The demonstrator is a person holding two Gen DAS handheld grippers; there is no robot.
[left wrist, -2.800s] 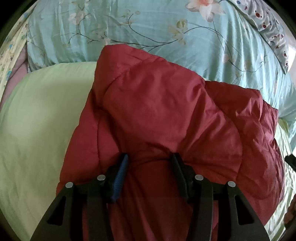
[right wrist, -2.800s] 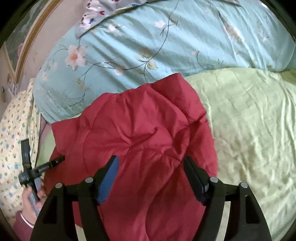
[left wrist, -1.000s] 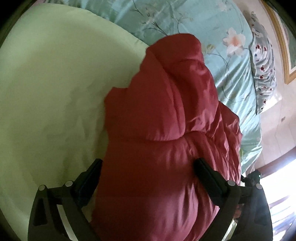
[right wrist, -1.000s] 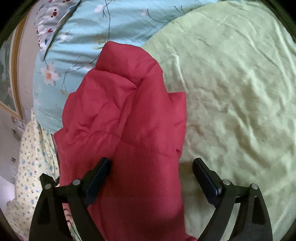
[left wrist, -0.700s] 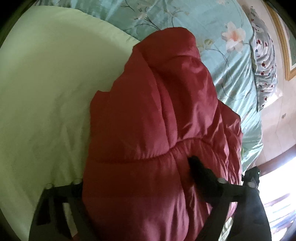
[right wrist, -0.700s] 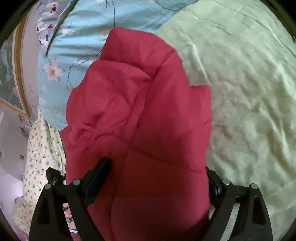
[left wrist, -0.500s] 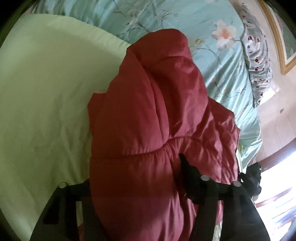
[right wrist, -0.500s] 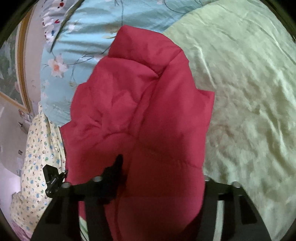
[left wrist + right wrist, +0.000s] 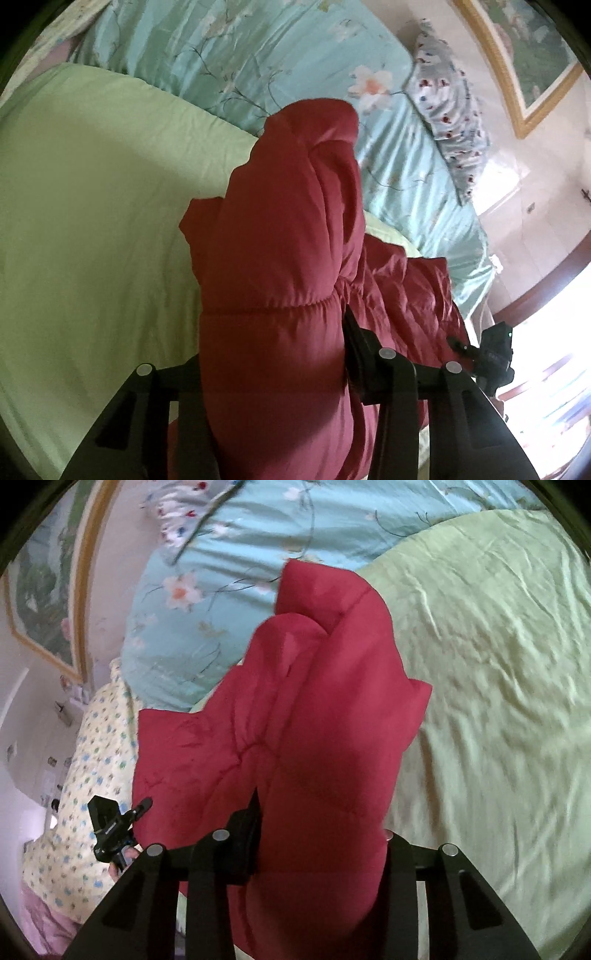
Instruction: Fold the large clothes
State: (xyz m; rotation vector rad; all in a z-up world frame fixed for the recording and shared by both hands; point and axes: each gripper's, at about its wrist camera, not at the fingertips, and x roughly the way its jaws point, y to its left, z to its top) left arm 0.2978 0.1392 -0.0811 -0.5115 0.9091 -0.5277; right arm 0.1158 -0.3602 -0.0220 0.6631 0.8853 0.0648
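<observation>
A red puffy quilted jacket (image 9: 280,236) lies bunched on a light green bedsheet (image 9: 88,206). My left gripper (image 9: 275,354) is shut on a thick fold of the jacket and lifts it; the fabric hides the left finger. In the right wrist view my right gripper (image 9: 321,834) is shut on another thick fold of the same jacket (image 9: 325,709), which rises off the sheet (image 9: 498,672); the fabric hides its right finger. Each gripper shows small at the edge of the other's view.
A turquoise floral quilt (image 9: 266,62) lies behind the jacket, with a grey spotted pillow (image 9: 450,110) and a framed picture (image 9: 524,55) beyond. A yellow dotted blanket (image 9: 92,775) lies at the left in the right wrist view. A bright window (image 9: 546,354) is at the right.
Both grippers have closed from wide open onto folds of the jacket and raised them. The jacket now stands up narrower and taller between the fingers.
</observation>
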